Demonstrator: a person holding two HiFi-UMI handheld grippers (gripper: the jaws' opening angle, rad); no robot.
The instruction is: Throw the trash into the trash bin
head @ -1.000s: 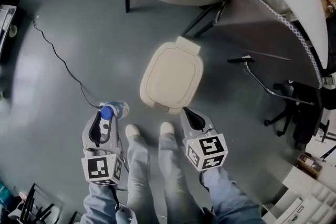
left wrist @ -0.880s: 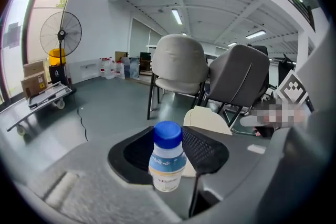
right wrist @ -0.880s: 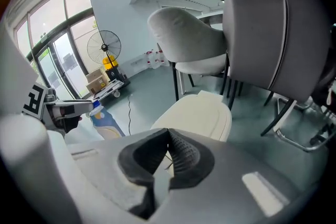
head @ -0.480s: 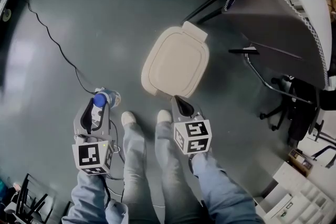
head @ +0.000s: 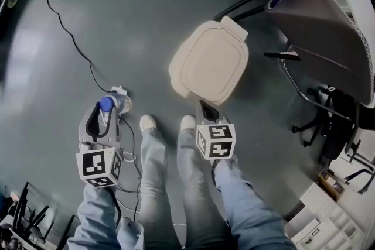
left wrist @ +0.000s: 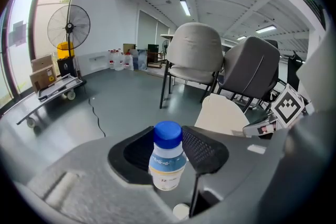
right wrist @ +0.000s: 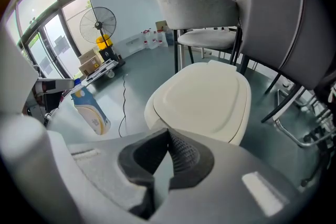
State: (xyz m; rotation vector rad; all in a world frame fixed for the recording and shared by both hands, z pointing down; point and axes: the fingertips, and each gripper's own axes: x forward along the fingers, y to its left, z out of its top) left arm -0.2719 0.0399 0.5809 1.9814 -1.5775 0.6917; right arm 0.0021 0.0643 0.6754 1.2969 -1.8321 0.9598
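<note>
The trash bin (head: 212, 61) is cream with a closed lid and stands on the grey floor just ahead of the person's shoes. My left gripper (head: 104, 109) is shut on a small bottle (head: 108, 105) with a blue cap and a white and yellow label. In the left gripper view the bottle (left wrist: 167, 161) stands upright between the pads, and the bin (left wrist: 222, 114) lies ahead to the right. My right gripper (head: 204, 106) hangs over the bin's near edge. Its pads meet at the tips with nothing between them (right wrist: 167, 150), and the bin lid (right wrist: 206, 96) lies right ahead.
A black cable (head: 70, 38) runs across the floor to a plug near the left gripper. Grey chairs (head: 319, 26) stand beyond and to the right of the bin. A standing fan (left wrist: 68, 26) and a low cart (left wrist: 50, 93) are far off to the left.
Both grippers have sunk lower, the right one closing in on the bin's near edge. The bottle stays in the left gripper.
</note>
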